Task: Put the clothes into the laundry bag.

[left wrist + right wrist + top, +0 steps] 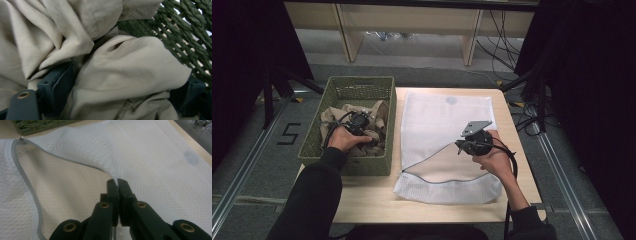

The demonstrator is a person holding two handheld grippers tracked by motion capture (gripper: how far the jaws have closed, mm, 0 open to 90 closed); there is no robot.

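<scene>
A green woven basket [362, 81] stands on the left of the table and holds crumpled beige cloth [379, 111]. My left gripper [362, 121] reaches down into it. In the left gripper view its jaws [127, 80] stand wide apart, a bulging fold of the beige cloth [125, 62] lies between them, and the basket wall [185, 30] is behind. A white mesh bag [442, 112] lies flat to the right of the basket. My right gripper [460, 145] is shut on the bag's upper layer [155, 157] and holds it raised, with the tips [117, 181] pinching the mesh beside the grey zip edge [25, 170].
The wooden table [372, 197] has bare surface in front of the basket and bag. Beyond its far edge stand pale shelf legs [349, 35] and loose cables [502, 40]. Black curtains hang on both sides. A "5" mark [288, 134] is on the floor at left.
</scene>
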